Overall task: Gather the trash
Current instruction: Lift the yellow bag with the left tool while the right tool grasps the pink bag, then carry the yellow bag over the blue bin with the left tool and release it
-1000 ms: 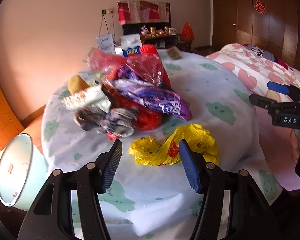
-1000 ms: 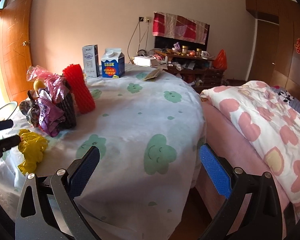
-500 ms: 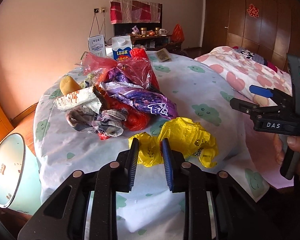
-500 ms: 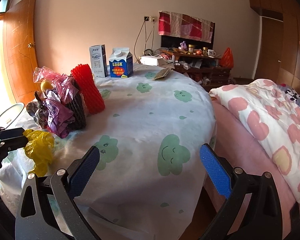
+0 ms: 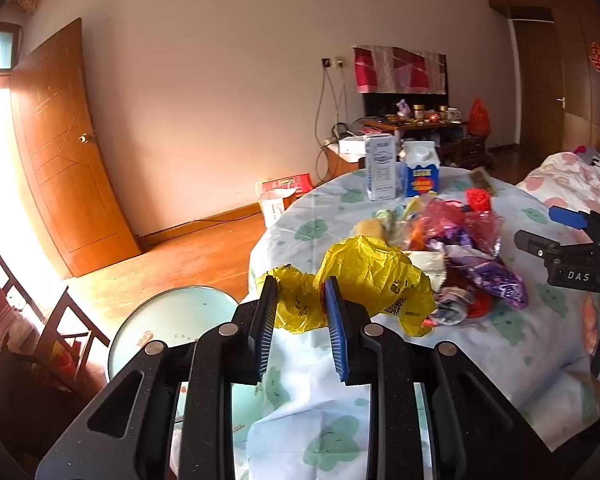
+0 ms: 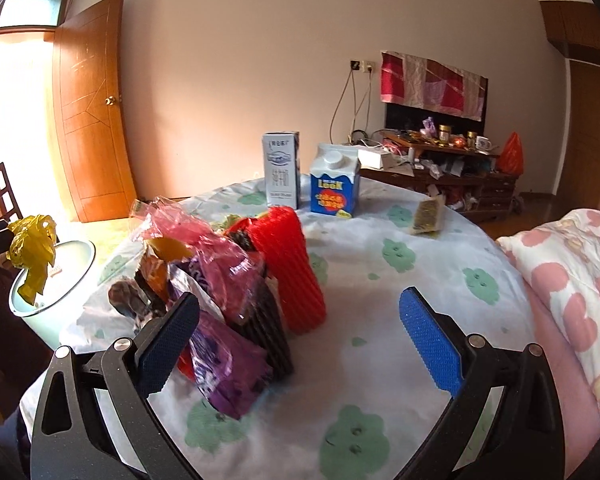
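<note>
On the cloud-print tablecloth (image 6: 400, 288) the wrapper heap (image 6: 220, 280) and both cartons wait; my left gripper (image 5: 298, 312) is clamped on the yellow plastic bag (image 5: 364, 276), lifted beside the pale bin (image 6: 80, 256); my right gripper (image 6: 300, 340) gapes empty; I judge one piece nearly binned.

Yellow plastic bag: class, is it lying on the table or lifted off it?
Lifted. The yellow plastic bag hangs crumpled from the left gripper, above the trash bin, clear of the table.
</note>
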`<action>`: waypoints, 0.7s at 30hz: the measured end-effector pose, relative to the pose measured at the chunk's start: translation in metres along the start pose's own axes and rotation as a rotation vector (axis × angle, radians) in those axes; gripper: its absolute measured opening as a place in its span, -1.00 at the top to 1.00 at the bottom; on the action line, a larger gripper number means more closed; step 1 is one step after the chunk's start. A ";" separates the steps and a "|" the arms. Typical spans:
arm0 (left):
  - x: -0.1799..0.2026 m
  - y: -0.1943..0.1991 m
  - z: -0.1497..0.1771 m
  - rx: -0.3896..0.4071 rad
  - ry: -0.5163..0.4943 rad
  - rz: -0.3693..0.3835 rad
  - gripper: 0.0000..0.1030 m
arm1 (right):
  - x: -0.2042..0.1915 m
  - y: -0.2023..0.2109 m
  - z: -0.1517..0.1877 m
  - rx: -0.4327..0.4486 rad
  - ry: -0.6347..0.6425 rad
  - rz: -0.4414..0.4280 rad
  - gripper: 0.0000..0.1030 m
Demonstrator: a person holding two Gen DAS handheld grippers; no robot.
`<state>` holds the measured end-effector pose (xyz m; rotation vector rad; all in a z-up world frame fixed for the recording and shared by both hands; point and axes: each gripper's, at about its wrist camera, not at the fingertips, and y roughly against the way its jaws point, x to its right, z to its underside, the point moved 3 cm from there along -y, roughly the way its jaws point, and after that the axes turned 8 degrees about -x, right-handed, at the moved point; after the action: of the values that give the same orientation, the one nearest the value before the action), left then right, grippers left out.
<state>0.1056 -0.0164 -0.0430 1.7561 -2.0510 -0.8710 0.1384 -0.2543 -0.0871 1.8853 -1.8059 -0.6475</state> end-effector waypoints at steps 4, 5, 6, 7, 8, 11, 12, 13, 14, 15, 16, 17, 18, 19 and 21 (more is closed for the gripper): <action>-0.021 -0.011 0.008 -0.033 0.041 -0.037 0.53 | -0.007 -0.023 -0.006 -0.040 -0.004 -0.038 -0.70; -0.024 -0.013 0.010 -0.040 0.046 -0.043 0.53 | -0.009 -0.030 -0.006 -0.065 -0.005 -0.070 -0.51; -0.028 -0.015 0.011 -0.044 0.050 -0.047 0.53 | -0.011 -0.035 -0.006 -0.094 0.001 -0.101 0.02; -0.032 -0.017 0.011 -0.047 0.053 -0.052 0.53 | -0.013 -0.038 -0.005 -0.108 0.003 -0.122 0.40; -0.035 -0.018 0.012 -0.049 0.058 -0.058 0.53 | -0.015 -0.037 -0.005 -0.103 0.005 -0.141 0.43; -0.044 -0.020 0.012 -0.054 0.071 -0.086 0.53 | -0.025 -0.031 -0.007 -0.089 0.042 -0.151 0.57; -0.047 -0.020 0.012 -0.057 0.075 -0.099 0.53 | -0.028 -0.027 -0.008 -0.079 0.044 -0.153 0.59; -0.050 -0.020 0.013 -0.061 0.079 -0.109 0.52 | -0.030 -0.023 -0.010 -0.069 0.048 -0.152 0.60; -0.053 -0.021 0.013 -0.064 0.085 -0.120 0.52 | -0.033 -0.018 -0.012 -0.056 0.055 -0.146 0.60; -0.055 -0.021 0.014 -0.067 0.087 -0.131 0.52 | -0.037 -0.014 -0.015 -0.045 0.065 -0.139 0.60; -0.058 -0.022 0.014 -0.072 0.092 -0.141 0.52 | -0.040 -0.011 -0.019 -0.035 0.074 -0.134 0.60; -0.061 -0.022 0.014 -0.074 0.097 -0.145 0.52 | -0.040 -0.011 -0.019 -0.035 0.074 -0.134 0.60; -0.064 -0.023 0.015 -0.077 0.100 -0.152 0.52 | -0.042 -0.008 -0.023 -0.024 0.079 -0.129 0.60; -0.065 -0.023 0.016 -0.080 0.102 -0.157 0.52 | -0.045 -0.004 -0.027 -0.014 0.083 -0.129 0.60; -0.071 -0.025 0.018 -0.088 0.107 -0.168 0.52 | -0.051 0.000 -0.035 -0.003 0.095 -0.128 0.60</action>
<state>0.1293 0.0546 -0.0616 1.9045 -1.7913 -0.8794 0.1578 -0.2033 -0.0582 2.0079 -1.6351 -0.5925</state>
